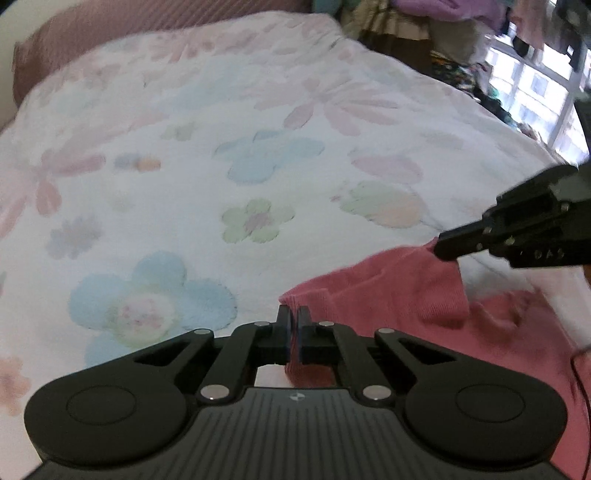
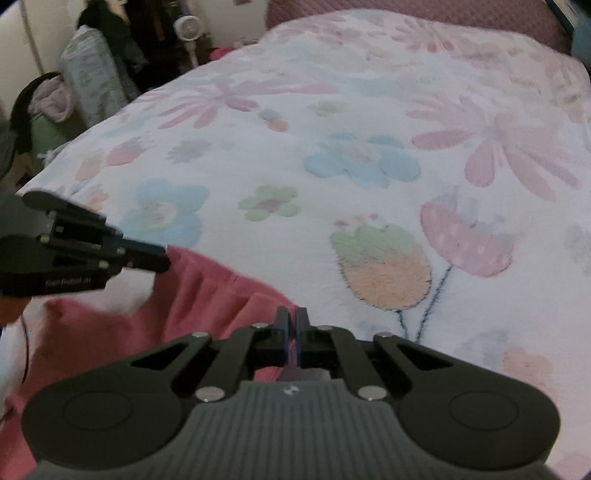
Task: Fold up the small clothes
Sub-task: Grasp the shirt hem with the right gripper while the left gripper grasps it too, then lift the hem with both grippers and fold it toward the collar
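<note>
A small pink knit garment lies on a flowered bedspread, with one edge lifted and stretched between both grippers. My left gripper is shut on a pink corner of it, the cloth pinched between its black pads. In that same view the right gripper comes in from the right edge, its tip clamped on the garment's other corner. The right wrist view shows my right gripper shut on the pink garment, and the left gripper pinching it at the left.
The bedspread fills most of both views and ends at a dusky pink headboard. Piled clothes and a bright window lie beyond the bed's right side. Bags, dark clothing and a white fan stand off its left side.
</note>
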The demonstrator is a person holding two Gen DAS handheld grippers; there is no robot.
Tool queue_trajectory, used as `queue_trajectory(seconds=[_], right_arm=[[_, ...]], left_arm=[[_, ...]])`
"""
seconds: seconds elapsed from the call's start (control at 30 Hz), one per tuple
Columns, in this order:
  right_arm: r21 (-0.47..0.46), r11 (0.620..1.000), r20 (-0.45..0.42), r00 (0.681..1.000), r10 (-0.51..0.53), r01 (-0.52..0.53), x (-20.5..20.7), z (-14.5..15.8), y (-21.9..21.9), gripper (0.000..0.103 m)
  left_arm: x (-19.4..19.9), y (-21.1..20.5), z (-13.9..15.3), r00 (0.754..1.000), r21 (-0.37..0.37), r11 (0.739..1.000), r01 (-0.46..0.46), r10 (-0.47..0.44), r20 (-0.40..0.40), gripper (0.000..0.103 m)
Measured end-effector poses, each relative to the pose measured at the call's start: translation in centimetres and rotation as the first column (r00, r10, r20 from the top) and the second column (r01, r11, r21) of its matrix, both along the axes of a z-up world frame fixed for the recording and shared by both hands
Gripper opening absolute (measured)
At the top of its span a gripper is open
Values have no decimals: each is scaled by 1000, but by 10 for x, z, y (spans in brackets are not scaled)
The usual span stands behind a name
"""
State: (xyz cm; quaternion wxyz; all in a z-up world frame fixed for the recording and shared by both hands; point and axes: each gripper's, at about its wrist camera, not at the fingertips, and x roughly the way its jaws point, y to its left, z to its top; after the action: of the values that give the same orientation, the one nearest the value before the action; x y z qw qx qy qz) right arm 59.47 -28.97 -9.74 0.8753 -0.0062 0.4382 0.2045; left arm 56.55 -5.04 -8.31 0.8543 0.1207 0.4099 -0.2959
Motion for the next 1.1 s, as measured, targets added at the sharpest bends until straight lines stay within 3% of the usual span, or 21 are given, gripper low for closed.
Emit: queue_trajectory(seconds=[0.17, 0.3, 0.5, 0.7, 0.9, 1.03, 1.1], right_arm=[[-55, 994, 49, 994, 96, -93, -52, 43, 8, 0], [-116, 977, 49, 981, 187, -180, -97, 56, 14, 0], [-172, 933, -28, 948, 317, -317, -156, 33, 28, 0], [-210, 918, -65, 942, 329, -335, -180, 2, 35, 1], [-176, 933, -55, 950, 308, -313, -196, 20, 17, 5], [-48, 970, -7, 971, 238, -238, -188, 42, 14, 5], [-29, 982, -19, 983, 184, -185, -177, 39, 22, 5]], left_arm=[[-42, 7, 32, 996, 39, 997, 71, -73, 48, 2], [-84, 9, 36, 986, 103, 984, 145, -152, 69, 2], [-138, 4, 0, 965, 204, 947, 248, -260, 32, 2], [-155, 4, -26, 969, 257, 937, 234, -246, 15, 4], [-163, 25, -3, 967, 217, 944, 248, -253, -6, 8], [-152, 21, 13, 985, 103, 980, 168, -170, 11, 8], [-143, 11, 8, 993, 96, 989, 112, -114, 11, 8]])
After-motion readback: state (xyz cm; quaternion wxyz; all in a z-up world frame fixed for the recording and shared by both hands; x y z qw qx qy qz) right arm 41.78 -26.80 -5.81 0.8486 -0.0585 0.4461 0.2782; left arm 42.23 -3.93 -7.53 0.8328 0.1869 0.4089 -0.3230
